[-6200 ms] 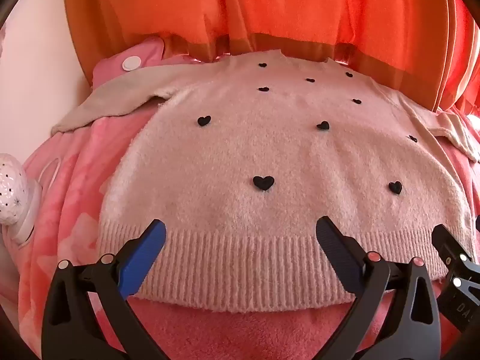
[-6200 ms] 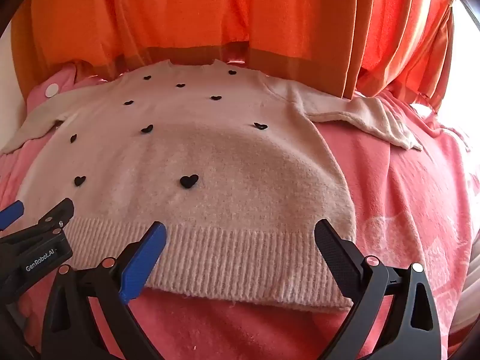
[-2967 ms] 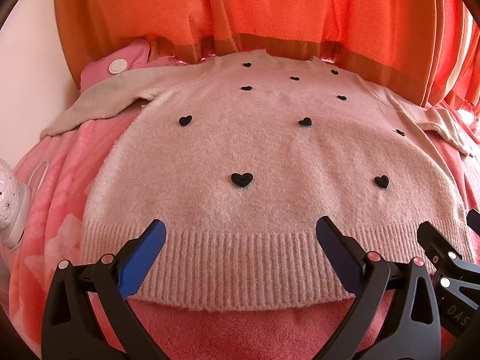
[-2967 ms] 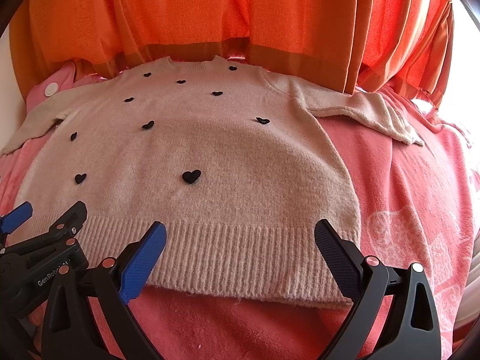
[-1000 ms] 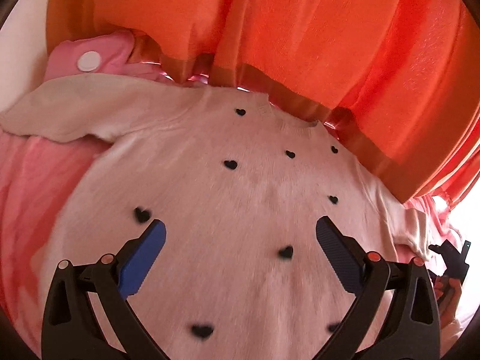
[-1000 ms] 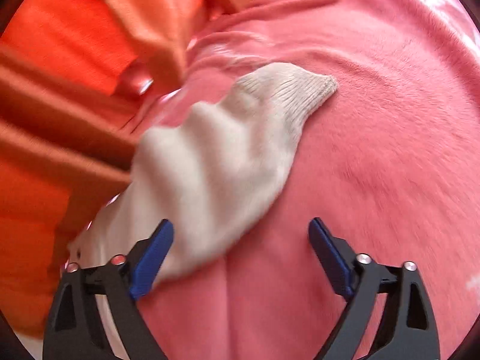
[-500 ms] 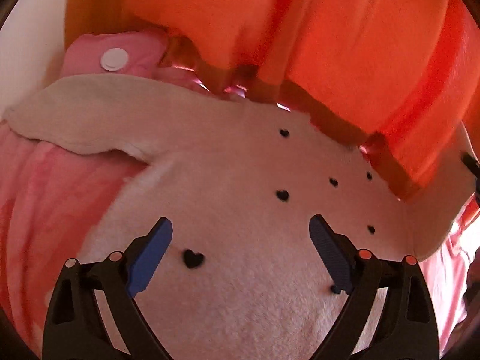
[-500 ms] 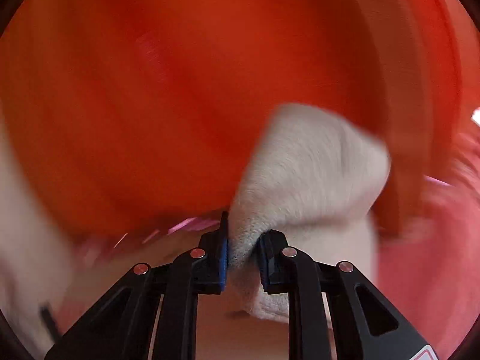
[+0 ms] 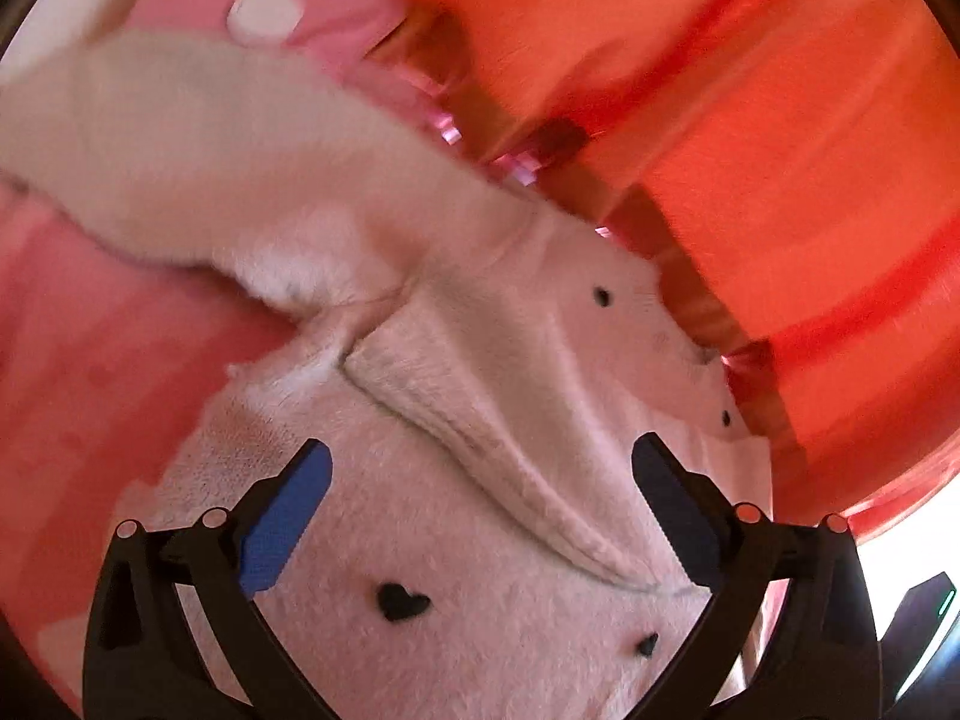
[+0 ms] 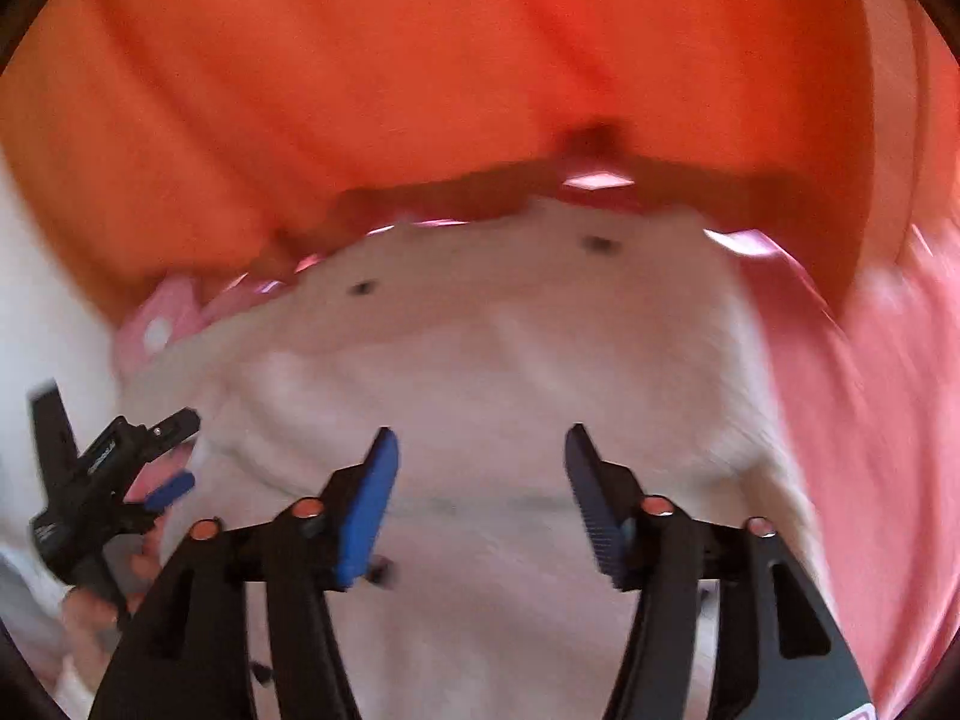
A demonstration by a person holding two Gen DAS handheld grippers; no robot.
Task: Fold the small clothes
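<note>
Sweater [image 9: 480, 540], pale pink with small black hearts, lies flat on the pink blanket [image 9: 108, 372] in front of the orange curtain [image 9: 750, 120]. Its right sleeve [image 9: 498, 420] is now folded in, lying diagonally across the chest; the left sleeve [image 9: 180, 150] is stretched out to the side over the blanket, not yet folded. Risks from here: the folded sleeve sits loose with nothing pinning it, so a drag of the body while the other sleeve is lifted would likely slide it off line; the knit is fluffy and thick, so a shallow pinch on the left cuff may slip, while a deep one may catch the blanket pile underneath and lift both; the curtain hem hangs right at the neckline and could snag on a wide sweep. Both views are blurred, so edge positions are approximate. Left gripper [image 9: 480, 504]: jaws spread fully wide, hovering over the chest beside the folded sleeve, nothing between the pads. Right gripper [image 10: 480, 498]: jaws have just been opening, now partly spread above the sweater body, empty, no cloth pinched. The left gripper also shows at the left edge of the right view, held in a hand [image 10: 90, 612].
</note>
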